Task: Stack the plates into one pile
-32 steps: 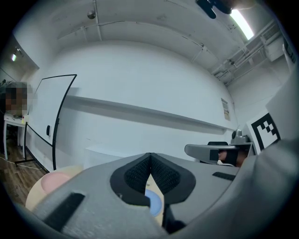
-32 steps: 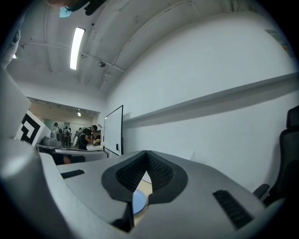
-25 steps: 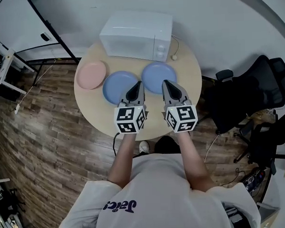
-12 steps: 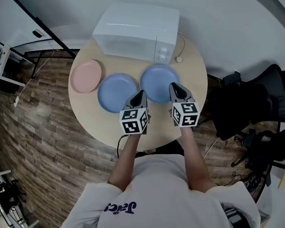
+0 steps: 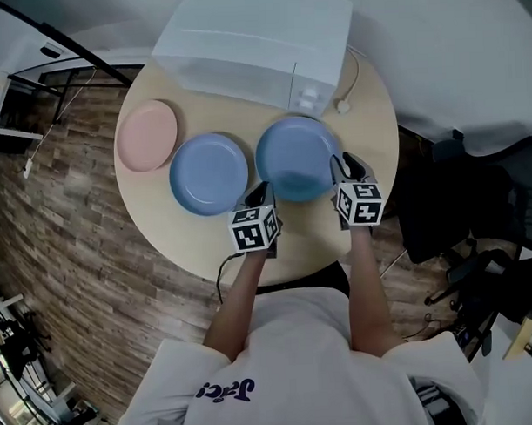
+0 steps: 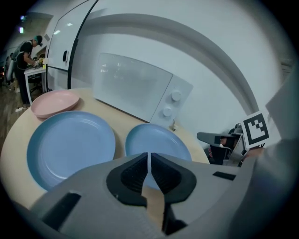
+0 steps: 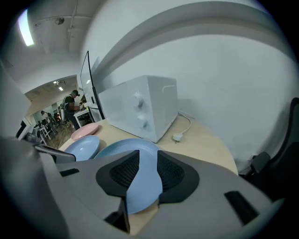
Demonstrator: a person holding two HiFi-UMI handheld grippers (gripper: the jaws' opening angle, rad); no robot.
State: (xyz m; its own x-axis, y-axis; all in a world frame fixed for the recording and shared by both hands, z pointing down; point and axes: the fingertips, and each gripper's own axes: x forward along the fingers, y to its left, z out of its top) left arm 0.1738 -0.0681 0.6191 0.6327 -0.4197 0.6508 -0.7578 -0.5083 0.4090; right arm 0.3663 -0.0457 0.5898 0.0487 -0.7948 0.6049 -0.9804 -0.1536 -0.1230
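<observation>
**Progress.** No stacking has been done. All three plates lie singly on the round worktop [image 5: 367,108], set in a row in front of a white microwave [image 5: 256,42]. The pink plate [image 5: 147,136] is at the left. The middle blue plate [image 5: 209,173] is just beside it, and the right blue plate [image 5: 295,158] is just beside that one. No plate rests on another, so the whole pile is left to be built.

**Grippers.** The left gripper [image 5: 258,193] is closed down to a thin slit with nothing in it. It is held above the worktop's near part, between the two blue plates. The right gripper [image 5: 345,163] is at the right-hand rim of the right blue plate. Its jaws have just been opening and stand narrowly apart. In the right gripper view, that rim is seen in the gap between them, and no pressing of the pads on it is apparent. A first pick-up of this plate is judged to be in preparation.

**Materials and shapes.** The plates are round and shallow, each with a low raised rim. They have a matt, smooth finish and are judged to be plastic or similar light ware. The two blue plates appear alike in form, and the pink plate looks somewhat smaller. The worktop is pale, smooth and wood-toned. A white cord with a plug [image 5: 342,106] lies beside the microwave.
</observation>
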